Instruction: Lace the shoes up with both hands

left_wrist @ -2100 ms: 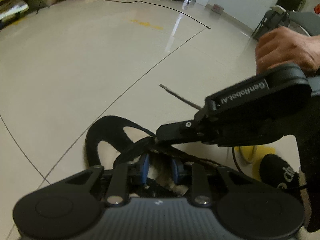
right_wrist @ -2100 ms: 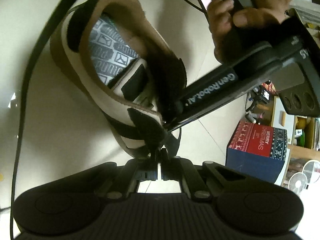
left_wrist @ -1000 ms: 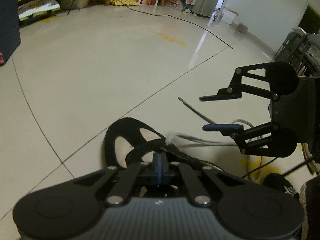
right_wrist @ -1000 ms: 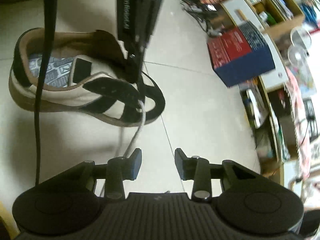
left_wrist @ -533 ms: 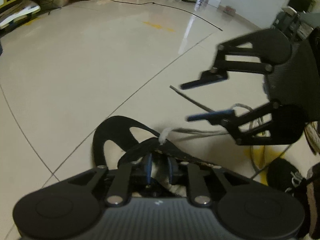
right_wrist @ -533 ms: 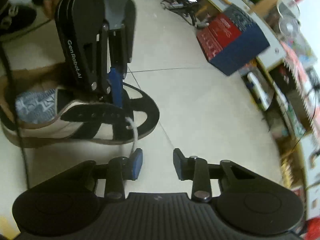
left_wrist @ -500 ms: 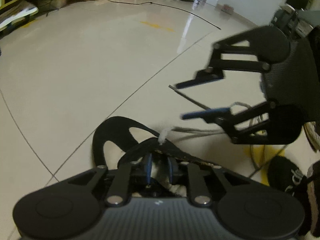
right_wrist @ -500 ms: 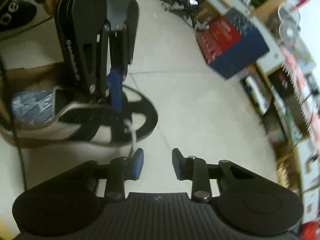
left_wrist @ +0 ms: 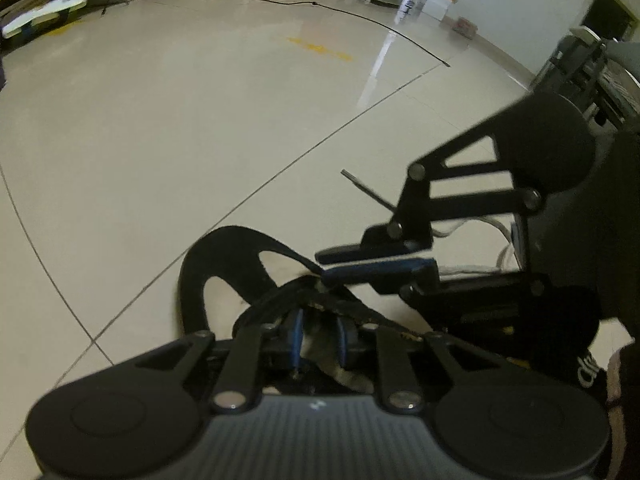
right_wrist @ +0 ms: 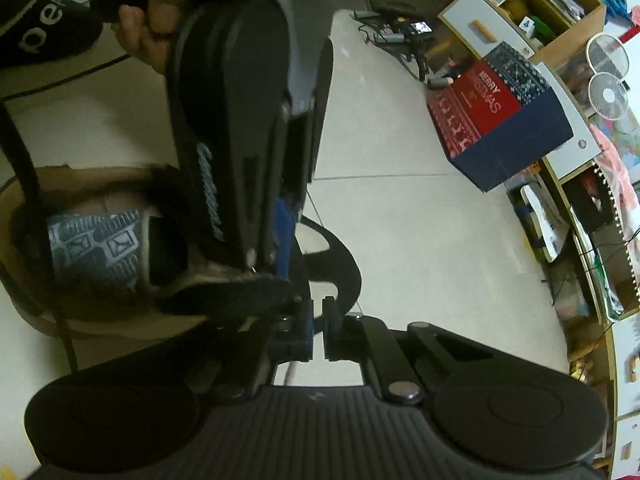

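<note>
A beige shoe (right_wrist: 100,320) with black stripes and a black toe cap (left_wrist: 224,252) lies on the floor. My left gripper (left_wrist: 320,336) points down into its throat, jaws a little apart with the fuzzy tongue between the pads. Seen from the right wrist, the left gripper (right_wrist: 292,236) comes down from above, held by a hand (right_wrist: 144,36). My right gripper (left_wrist: 323,268) (right_wrist: 319,320) is shut on the shoelace where it leaves the eyelet flap. The lace's grey free end (left_wrist: 368,192) trails across the floor; white loops (left_wrist: 500,232) lie behind.
A black slipper with white letters (right_wrist: 40,36) sits near the heel. A red and blue gift box (right_wrist: 504,108), crowded shelves and two small fans (right_wrist: 608,92) line one side. A thin cable (left_wrist: 360,16) crosses the tiled floor, and a chair (left_wrist: 580,56) stands at the far right.
My right gripper has come in to the shoe's throat and closed its jaws on the lace. The left gripper's jaws, shut a second ago, now stand slightly apart.
</note>
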The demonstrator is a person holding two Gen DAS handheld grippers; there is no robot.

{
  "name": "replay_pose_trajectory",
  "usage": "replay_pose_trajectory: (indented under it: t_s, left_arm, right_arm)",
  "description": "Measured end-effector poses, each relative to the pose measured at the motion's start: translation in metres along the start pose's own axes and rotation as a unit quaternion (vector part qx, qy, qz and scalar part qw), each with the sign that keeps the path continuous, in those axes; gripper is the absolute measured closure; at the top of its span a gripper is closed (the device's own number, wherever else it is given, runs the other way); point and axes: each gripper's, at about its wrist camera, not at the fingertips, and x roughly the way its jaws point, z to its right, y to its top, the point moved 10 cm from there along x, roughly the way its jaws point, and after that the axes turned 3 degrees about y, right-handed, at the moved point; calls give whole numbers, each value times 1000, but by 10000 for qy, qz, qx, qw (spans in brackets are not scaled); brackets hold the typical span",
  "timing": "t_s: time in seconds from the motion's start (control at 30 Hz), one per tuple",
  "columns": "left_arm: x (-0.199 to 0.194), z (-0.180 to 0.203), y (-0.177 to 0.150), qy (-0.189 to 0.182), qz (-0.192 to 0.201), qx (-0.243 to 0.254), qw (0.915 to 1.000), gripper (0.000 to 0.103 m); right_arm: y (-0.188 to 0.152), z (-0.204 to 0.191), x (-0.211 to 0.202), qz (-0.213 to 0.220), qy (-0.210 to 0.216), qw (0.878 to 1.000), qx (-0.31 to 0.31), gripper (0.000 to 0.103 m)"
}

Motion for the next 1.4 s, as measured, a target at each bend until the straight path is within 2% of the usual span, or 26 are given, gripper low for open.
replay_pose_trajectory:
  t_s: [0.03,0.07,0.13,0.17,0.23,0.27,0.37,0.47,0.53,0.6,0.7,0.73,0.77,0.87,1.0,1.1,1.2,1.27,1.4]
  left_arm:
    - [1,0,0,29,17,-7,10000,91]
    - [1,0,0,57,28,8,10000,99]
    - [1,1,1,102,47,-14,9999,100]
    - [0,1,1,120,55,-40,9999,100]
    - [-1,2,1,152,86,-98,9998,101]
    - [-3,2,0,157,116,-161,9997,101]
    - [-8,3,-1,162,183,-340,9991,101]
    - [-10,2,-1,121,199,-574,9981,101]
    - [-9,3,-4,76,190,-773,9968,101]
    - [-9,3,-5,33,181,-959,9952,101]
    - [-9,0,-4,99,215,-1018,9945,101]
    - [-10,0,-4,142,238,-994,9947,101]
    - [-10,0,-5,186,260,-975,9947,102]
    - [-14,-7,-7,290,301,-1067,9934,102]
    - [-18,-12,-7,159,200,-1418,9896,102]
    - [-12,-14,-5,7,150,-1690,9855,101]
    - [-8,-13,-1,-119,190,-1651,9860,102]
    - [-6,-10,2,-119,216,-1491,9885,102]
    - [-2,-11,11,-133,293,-1484,9884,102]
  right_arm:
    - [1,0,0,6,-22,10000,-10,98]
    - [2,0,0,1,-44,10000,-6,98]
    - [2,3,1,-25,-88,9999,53,98]
    - [0,7,2,-65,-120,9997,183,94]
    - [-4,17,2,-138,-131,9979,621,90]
    - [-7,22,2,-177,-124,9961,858,82]
    - [-20,37,2,-300,-11,9851,1696,79]
    - [-35,48,-2,-395,150,9654,2573,79]
    - [-44,54,-5,-447,268,9468,3175,79]
    - [-54,60,-7,-440,456,9175,3927,78]
    - [-62,67,-8,-339,820,8720,4815,70]
    - [-62,68,-8,-286,953,8598,5008,69]
    - [-60,68,-9,-246,1058,8530,5106,69]
    - [-50,70,-13,-116,1291,8345,5355,65]
    - [-34,63,-17,108,1737,8107,5590,64]
    - [-33,50,-20,107,1845,8089,5582,64]
    - [-33,49,-18,97,1896,8031,5648,64]
    - [-34,53,-16,80,1926,7965,5731,64]
    - [-40,60,-16,-3,1910,7731,6048,63]
